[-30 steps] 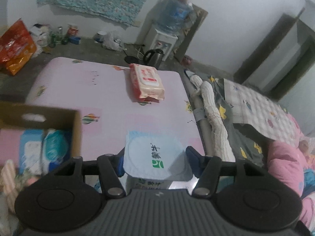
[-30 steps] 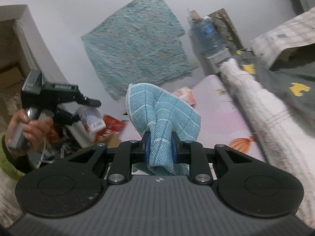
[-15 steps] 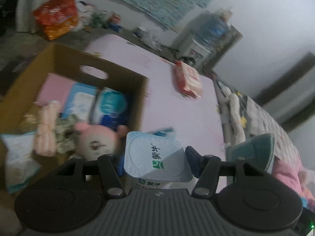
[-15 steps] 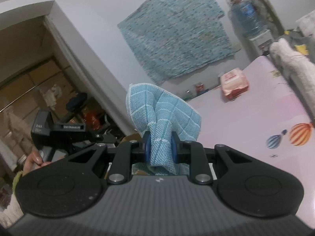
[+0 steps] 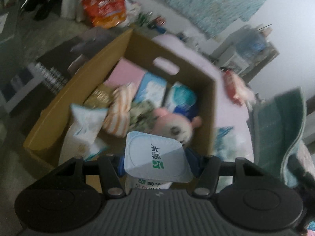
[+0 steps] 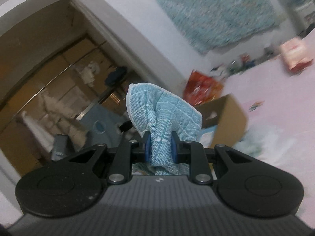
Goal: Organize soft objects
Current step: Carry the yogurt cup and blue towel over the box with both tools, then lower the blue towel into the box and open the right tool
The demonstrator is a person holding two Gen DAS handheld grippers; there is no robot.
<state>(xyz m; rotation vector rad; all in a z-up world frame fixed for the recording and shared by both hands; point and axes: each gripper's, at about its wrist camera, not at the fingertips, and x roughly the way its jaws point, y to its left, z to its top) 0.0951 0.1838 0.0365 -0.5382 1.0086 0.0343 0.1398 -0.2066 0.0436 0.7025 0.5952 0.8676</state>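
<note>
My left gripper [image 5: 157, 162] is shut on a pale blue soft pack with a green logo [image 5: 157, 157] and holds it over the near end of an open cardboard box [image 5: 169, 61]. The box holds a pink plush toy [image 5: 173, 123], a striped cloth [image 5: 120, 106], tissue packs [image 5: 151, 90] and a white-blue pouch [image 5: 84, 122]. My right gripper [image 6: 159, 147] is shut on a light blue woven cloth [image 6: 161, 108], held up in the air. The same cloth shows at the right of the left wrist view [image 5: 279, 127]. The box also shows in the right wrist view [image 6: 230, 112].
The box stands on a pink mat [image 6: 279, 98]. A red-white wipes pack [image 5: 236, 88] lies farther along the mat. An orange snack bag [image 5: 106, 7] sits on the floor beyond. A water dispenser [image 5: 246, 47] stands at the wall. A doorway with stacked cartons [image 6: 49, 74] lies left.
Both grippers have swung left toward the box. The left one, still holding the blue pack, now hangs over the box's near end. The right one still holds the cloth.
</note>
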